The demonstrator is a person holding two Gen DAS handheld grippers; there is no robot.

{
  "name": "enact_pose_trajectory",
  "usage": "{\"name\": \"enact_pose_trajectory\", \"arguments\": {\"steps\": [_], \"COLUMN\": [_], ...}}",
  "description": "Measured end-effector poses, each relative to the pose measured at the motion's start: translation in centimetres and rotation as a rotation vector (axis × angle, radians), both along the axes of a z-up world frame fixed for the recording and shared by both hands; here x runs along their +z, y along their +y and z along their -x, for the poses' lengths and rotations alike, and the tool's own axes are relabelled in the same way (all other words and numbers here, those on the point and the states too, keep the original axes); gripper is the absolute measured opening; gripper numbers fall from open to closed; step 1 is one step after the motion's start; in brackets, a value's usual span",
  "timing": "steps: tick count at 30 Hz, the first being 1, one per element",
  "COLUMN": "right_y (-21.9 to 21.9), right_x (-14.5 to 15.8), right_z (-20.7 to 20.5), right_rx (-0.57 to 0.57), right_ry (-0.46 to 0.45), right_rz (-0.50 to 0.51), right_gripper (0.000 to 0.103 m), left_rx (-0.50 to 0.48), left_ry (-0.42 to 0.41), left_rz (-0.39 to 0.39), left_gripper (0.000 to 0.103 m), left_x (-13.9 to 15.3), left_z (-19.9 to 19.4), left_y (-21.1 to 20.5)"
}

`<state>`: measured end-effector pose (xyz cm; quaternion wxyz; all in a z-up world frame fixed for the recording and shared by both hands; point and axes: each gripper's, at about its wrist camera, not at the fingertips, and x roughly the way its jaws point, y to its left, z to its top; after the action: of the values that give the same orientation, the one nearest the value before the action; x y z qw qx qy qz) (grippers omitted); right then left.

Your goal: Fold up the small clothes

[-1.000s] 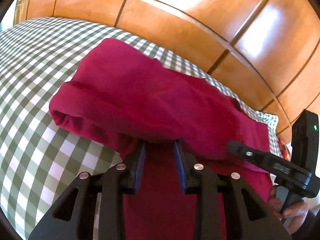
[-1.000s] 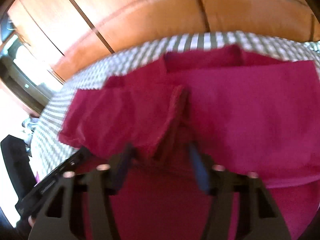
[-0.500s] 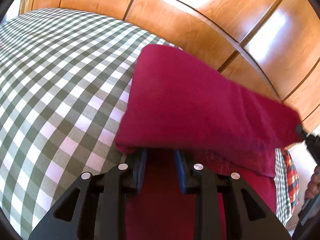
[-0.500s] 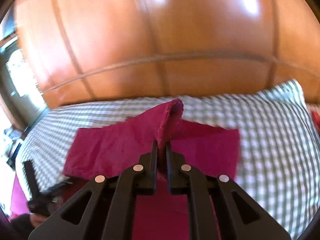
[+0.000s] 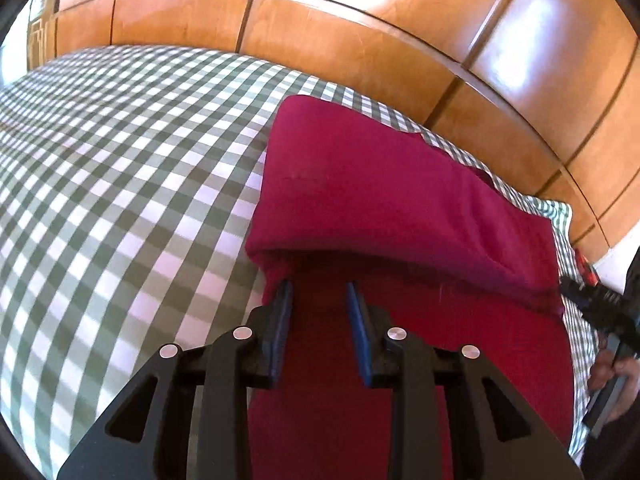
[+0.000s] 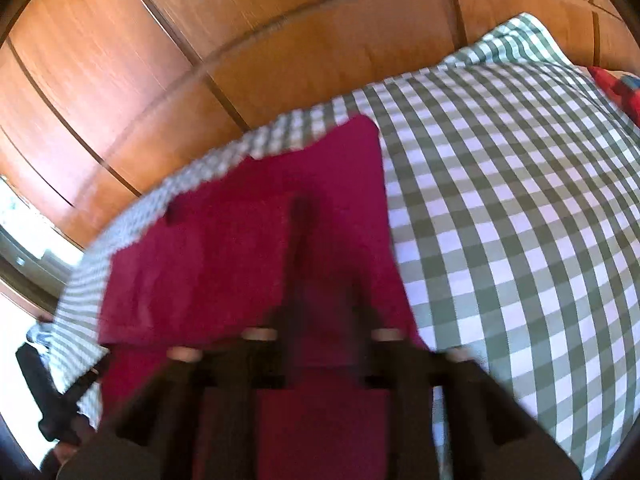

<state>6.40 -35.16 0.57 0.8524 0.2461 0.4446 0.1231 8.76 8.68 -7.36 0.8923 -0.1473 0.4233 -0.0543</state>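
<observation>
A dark red garment (image 5: pixel 380 192) lies folded over on the green-and-white checked bed (image 5: pixel 120 184). In the left wrist view my left gripper (image 5: pixel 320 296) hovers at the garment's near folded edge, its blue pads apart and nothing between them. In the right wrist view the garment (image 6: pixel 240 248) lies flat on the bed (image 6: pixel 520 208). My right gripper (image 6: pixel 320 320) is over its near edge, heavily blurred; its fingers look apart. The right gripper also shows at the right edge of the left wrist view (image 5: pixel 600 308).
An orange wooden panelled wall (image 5: pixel 360 32) runs behind the bed. A red patterned cloth (image 6: pixel 616 84) lies at the bed's far right corner. A hand (image 5: pixel 616 376) holds the other gripper's handle at the right.
The upper layer of the garment was carried over and laid down on itself. My right gripper, shut on a raised fold half a second ago, has let go and dropped low.
</observation>
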Motion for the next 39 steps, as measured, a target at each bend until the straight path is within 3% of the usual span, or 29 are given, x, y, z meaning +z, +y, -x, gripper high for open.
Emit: {"name": "enact_pose_trajectory", "arguments": {"steps": [4, 7, 9, 11, 14, 19, 21, 24, 30, 35, 37, 39], "right_y": [1.1, 3.3, 4.3, 4.0, 3.2, 2.6, 2.3, 2.1, 5.1, 8.9, 8.9, 8.5], "right_x": [0.2, -1.5, -1.9, -0.9, 1.1, -1.9, -1.5, 0.3, 3.9, 1.3, -0.7, -2.2], "right_z": [-0.1, -1.6, -1.8, -1.5, -0.1, -0.3, -0.1, 0.3, 0.0, -2.7, -3.0, -2.1], "right_rx": [0.035, 0.059, 0.066, 0.051, 0.027, 0.036, 0.02, -0.014, 0.048, 0.12, 0.104, 0.11], "right_ry": [0.002, 0.077, 0.076, 0.048, -0.026, 0.049, 0.038, -0.003, -0.124, -0.082, -0.06, -0.113], "right_rz": [-0.018, 0.004, 0.074, 0.083, 0.144, 0.197, 0.179, 0.213, 0.238, 0.318, 0.406, 0.436], "right_gripper": [0.044, 0.04, 0.015, 0.004, 0.004, 0.005, 0.009, 0.037, 0.053, 0.057, 0.058, 0.058], "left_rx": [-0.012, -0.009, -0.01, -0.008, 0.01, 0.017, 0.006, -0.007, -0.005, 0.006, 0.01, 0.017], "left_ry": [-0.009, 0.0, 0.0, -0.002, 0.01, 0.007, -0.026, -0.08, -0.116, -0.09, -0.077, -0.041], "left_rz": [-0.014, -0.016, -0.032, -0.051, -0.031, 0.019, 0.038, 0.043, 0.037, -0.003, -0.023, -0.072], "left_gripper": [0.027, 0.027, 0.027, 0.027, 0.027, 0.027, 0.027, 0.027, 0.027, 0.027, 0.027, 0.027], "left_x": [0.2, 0.0, -0.1, -0.2, -0.5, 0.5, 1.6, 3.5, 5.0, 4.6, 3.9, 2.0], "left_z": [0.8, 0.9, 0.9, 1.0, 1.0, 1.5, 1.8, 1.0, -3.8, -8.3, -9.4, -10.1], "left_y": [0.0, -0.2, -0.5, -0.6, 0.1, 0.5, 0.4, -0.1, -2.1, -3.8, -4.1, -4.3]}}
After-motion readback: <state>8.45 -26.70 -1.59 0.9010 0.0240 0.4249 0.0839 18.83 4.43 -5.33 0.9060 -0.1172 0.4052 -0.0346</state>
